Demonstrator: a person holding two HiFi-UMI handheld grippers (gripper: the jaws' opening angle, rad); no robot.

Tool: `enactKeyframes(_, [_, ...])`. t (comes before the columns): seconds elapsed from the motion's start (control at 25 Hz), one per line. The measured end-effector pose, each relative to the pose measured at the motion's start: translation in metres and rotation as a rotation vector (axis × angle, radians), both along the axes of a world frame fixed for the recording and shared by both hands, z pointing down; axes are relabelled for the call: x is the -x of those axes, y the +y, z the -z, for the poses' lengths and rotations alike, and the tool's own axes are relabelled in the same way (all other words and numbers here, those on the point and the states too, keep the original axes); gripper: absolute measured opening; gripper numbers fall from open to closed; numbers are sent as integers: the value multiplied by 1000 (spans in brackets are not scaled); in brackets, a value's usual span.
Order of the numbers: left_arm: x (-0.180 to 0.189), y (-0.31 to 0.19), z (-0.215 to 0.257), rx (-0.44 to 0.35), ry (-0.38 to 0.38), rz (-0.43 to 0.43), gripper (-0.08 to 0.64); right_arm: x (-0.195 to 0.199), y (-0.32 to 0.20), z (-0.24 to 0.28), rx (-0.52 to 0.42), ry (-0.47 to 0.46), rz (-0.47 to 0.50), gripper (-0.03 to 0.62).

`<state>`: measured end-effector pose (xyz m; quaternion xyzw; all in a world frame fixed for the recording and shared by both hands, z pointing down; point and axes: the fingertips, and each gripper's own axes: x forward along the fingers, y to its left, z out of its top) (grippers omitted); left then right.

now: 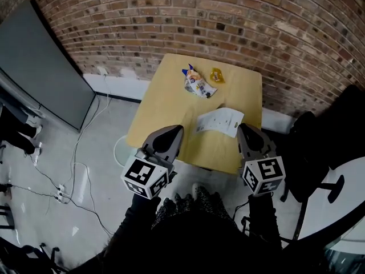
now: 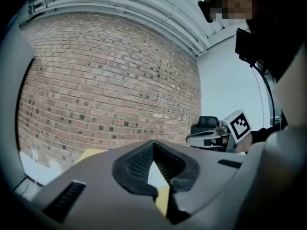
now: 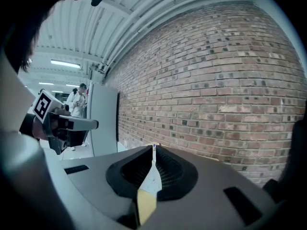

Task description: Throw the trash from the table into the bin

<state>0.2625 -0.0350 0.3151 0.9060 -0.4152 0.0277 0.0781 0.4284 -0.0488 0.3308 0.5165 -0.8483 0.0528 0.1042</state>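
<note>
The counter bears three things: one snack wrapper, one yellow scrap, one white paper. The left claw and right claw are both closed and empty.

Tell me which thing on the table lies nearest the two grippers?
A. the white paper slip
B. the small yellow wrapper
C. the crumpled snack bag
A: the white paper slip lies near the table's front edge, between the left gripper and the right gripper, while the snack bag and yellow wrapper sit farther back toward the brick wall.
</note>
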Motion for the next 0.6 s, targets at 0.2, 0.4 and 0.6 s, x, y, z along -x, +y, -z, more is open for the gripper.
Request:
enactKeyframes(0.2, [-5,-25,0,2,0,7,5,-7,-28,-10,15,-15,25,15])
enactKeyframes(0.4, [-6,-39,-7,20,-12,17,3,-18,-54,-40,77,17,12,196])
enactKeyframes(0.6, [2,-45,-14,43,-22,44,5,-24,-73,-75,150,48,37,290])
